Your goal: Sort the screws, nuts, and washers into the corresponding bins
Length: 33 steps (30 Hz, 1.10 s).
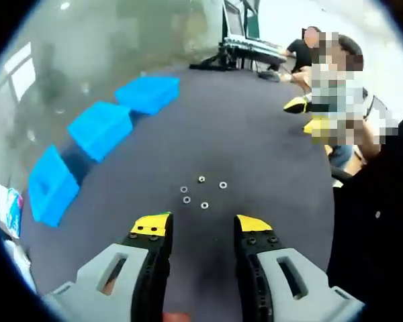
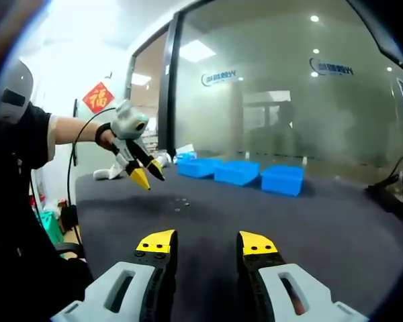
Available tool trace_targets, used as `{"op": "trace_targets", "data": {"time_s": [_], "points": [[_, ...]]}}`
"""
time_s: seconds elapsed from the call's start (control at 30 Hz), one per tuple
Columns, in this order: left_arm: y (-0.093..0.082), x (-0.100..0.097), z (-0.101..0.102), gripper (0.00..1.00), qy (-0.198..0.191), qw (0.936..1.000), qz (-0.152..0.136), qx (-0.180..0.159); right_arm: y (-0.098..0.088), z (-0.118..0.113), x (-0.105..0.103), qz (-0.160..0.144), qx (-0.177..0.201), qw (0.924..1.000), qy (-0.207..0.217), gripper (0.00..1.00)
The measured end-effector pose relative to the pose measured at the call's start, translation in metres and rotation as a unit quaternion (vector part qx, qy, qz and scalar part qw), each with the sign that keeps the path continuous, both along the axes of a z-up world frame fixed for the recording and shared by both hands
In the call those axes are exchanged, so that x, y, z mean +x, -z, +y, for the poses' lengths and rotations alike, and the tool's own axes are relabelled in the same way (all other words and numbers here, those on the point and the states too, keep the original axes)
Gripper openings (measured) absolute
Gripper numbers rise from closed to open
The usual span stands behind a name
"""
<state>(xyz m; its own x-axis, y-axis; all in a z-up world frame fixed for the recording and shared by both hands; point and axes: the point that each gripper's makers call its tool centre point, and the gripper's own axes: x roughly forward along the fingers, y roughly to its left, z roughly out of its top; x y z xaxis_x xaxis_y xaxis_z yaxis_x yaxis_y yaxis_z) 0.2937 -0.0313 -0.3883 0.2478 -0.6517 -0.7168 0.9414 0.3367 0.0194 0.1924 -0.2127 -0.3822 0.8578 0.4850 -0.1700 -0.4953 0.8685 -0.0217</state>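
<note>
**Blue bins far left, tiny hardware dead ahead: first pick tips**

Blue is all three bins [image 1: 101,127], lined up along the far left edge of the dark grey table [image 1: 255,134], from near to far. The parts [image 1: 201,192] sit in a loose cluster of five or so in the middle of the table, just ahead of the left gripper [image 1: 203,228]. Its jaws stand apart with nothing between them, hovering above the table and aimed right at the cluster. The right gripper [image 2: 207,243] is also apart and empty, held back and looking across the table toward the bins [image 2: 240,173]; in its view the left gripper [image 2: 146,176] hangs over the parts [image 2: 181,203].

My take on doing the pick well: go for one piece on the edge of the cluster, not the middle, so the jaws don't scatter the others. Come straight down with one yellow tip on each side and close slowly, since flat rings on a mat like to slip out.

Hard to read: the pieces all look like small rings, so I can't tell washers from nuts, and I spot no obvious screw. The bins carry no labels I can see, and their insides are hidden. A person sits past the far right edge, partly cut off.
</note>
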Motion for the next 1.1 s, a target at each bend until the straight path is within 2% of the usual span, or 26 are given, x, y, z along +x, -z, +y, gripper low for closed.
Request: {"op": "trace_targets", "data": {"time_s": [0.2,0.5,1.1], "points": [[-0.001,0.004,-0.003,0.35,0.005,0.9999,0.002,0.015,0.002,0.000,0.000,0.001,0.003,1.0000,0.001,0.32],[0.001,-0.002,-0.011,0.35,0.019,0.9993,0.009,0.030,0.000,-0.003,0.000,-0.001,0.005,1.0000,0.003,0.32],[0.007,-0.005,-0.012,0.35,0.030,0.9980,0.012,0.055,0.000,-0.001,0.000,0.000,0.006,1.0000,0.000,0.32]]}}
